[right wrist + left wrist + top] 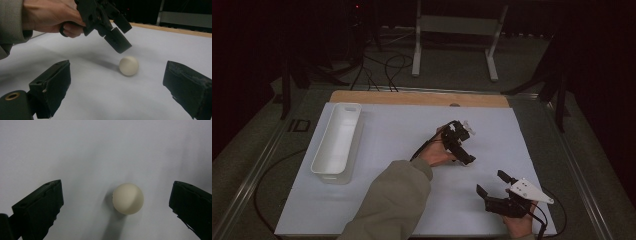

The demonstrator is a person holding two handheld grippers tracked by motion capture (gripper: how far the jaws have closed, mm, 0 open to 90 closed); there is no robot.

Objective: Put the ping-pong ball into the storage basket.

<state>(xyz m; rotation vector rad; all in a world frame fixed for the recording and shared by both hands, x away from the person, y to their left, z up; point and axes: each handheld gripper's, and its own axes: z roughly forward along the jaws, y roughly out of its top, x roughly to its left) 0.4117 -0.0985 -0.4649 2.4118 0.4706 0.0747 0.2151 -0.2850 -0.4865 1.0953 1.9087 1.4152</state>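
The left tool [117, 202], jaws spread, hovers over a white ball [128, 198] mid-desk, not yet gripped; the right tool [494, 186] waits spread near the desk's front-right corner.

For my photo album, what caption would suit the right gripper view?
A hand-held left gripper hovers open above a white ball on the table.

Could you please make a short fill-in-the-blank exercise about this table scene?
1. The left tongs hover over a small white ____, jaws open.
2. The ball lies on the white ____, touching neither jaw.
3. The long white tray near the sheet's left edge looks ____ inside.
4. The right tongs are ____, holding nothing.

Missing words: ball; sheet; empty; open
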